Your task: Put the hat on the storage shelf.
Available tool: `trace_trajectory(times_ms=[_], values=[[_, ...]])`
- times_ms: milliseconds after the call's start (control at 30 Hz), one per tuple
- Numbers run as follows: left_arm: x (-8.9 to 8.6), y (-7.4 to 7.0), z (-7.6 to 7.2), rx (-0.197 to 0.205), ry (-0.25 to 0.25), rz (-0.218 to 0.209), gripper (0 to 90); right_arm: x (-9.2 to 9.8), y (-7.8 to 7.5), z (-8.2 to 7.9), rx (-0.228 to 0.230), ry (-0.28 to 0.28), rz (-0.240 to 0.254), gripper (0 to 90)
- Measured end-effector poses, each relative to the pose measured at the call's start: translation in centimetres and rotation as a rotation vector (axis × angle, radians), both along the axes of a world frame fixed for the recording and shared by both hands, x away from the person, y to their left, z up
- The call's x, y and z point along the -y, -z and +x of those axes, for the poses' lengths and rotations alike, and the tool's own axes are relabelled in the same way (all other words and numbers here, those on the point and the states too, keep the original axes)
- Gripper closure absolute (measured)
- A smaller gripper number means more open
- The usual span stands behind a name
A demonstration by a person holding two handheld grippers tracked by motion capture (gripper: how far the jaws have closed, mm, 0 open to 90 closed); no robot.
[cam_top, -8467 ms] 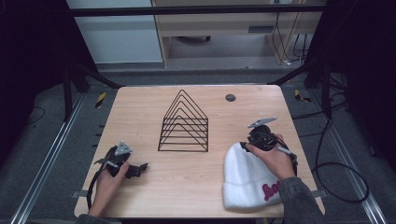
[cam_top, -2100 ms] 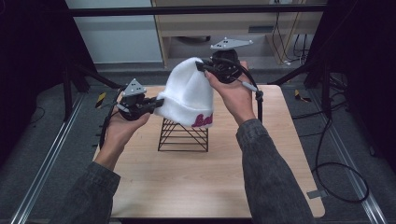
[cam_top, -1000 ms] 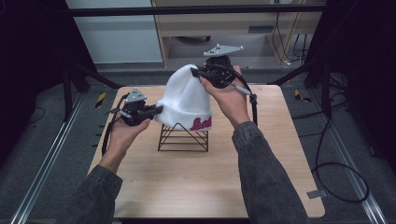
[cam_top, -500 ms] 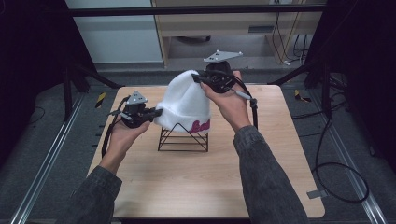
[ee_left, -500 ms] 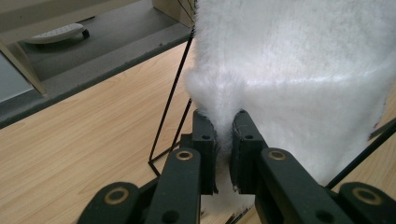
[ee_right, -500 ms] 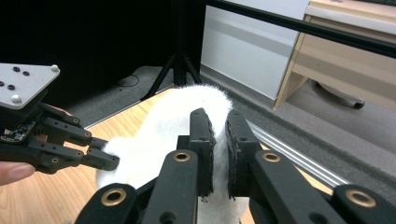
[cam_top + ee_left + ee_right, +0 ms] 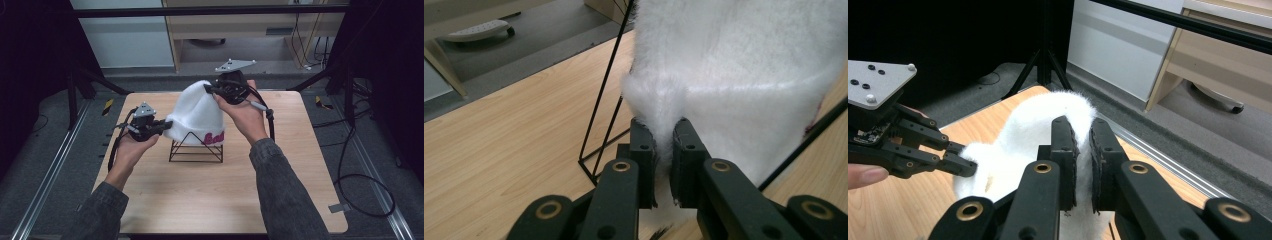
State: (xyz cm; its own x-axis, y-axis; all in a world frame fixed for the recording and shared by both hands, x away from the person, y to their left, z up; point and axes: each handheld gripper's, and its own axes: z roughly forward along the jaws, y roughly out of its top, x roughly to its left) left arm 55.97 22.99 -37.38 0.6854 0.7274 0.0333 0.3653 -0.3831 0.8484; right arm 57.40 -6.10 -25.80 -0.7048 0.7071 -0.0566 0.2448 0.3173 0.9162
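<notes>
White beanie (image 7: 196, 112) — fluffy knit, pink lettering along the cuff, draped over the peak of the black wire rack (image 7: 196, 148), near the middle of the wooden table (image 7: 200, 195). The cuff hangs down the rack's near side; the crown rises above the wire apex.

Left gripper (image 7: 161, 128) — held level at the beanie's left edge, jaws clamped on a fold of the cuff. In the left gripper view the 2 black jaws (image 7: 663, 150) stand close together with a ridge of white fabric (image 7: 734, 75) pinched between the pads and bulging above them; the rack's thin wires (image 7: 606, 95) pass just behind.

Right gripper (image 7: 210, 90) — held higher, at the beanie's upper right, jaws clamped on the crown. In the right gripper view its jaws (image 7: 1083, 150) stand close together around a hump of white knit (image 7: 1068, 107); the left gripper (image 7: 960, 162) shows at the far side of the beanie, its tips buried in the fabric.

Both hands hold the beanie on opposite sides, stretched lightly across the rack.
</notes>
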Motion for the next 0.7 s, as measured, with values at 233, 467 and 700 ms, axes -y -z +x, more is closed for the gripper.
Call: trace_trajectory(times_ms=[233, 467, 700], values=[[-0.2, 0.5, -0.5, -0.004, 0.017, 0.000, 82.1, -0.3, 0.3, -0.7, -0.009, -0.017, -0.006, 83.4], [-0.3, 1.0, -0.9, -0.012, 0.028, -0.005, 82.1, -0.4, 0.4, -1.1, -0.009, -0.033, -0.010, 83.4], [-1.2, 2.1, -1.5, -0.025, 0.036, -0.023, 82.2, -0.3, 1.4, -2.1, -0.022, -0.060, -0.010, 83.3]])
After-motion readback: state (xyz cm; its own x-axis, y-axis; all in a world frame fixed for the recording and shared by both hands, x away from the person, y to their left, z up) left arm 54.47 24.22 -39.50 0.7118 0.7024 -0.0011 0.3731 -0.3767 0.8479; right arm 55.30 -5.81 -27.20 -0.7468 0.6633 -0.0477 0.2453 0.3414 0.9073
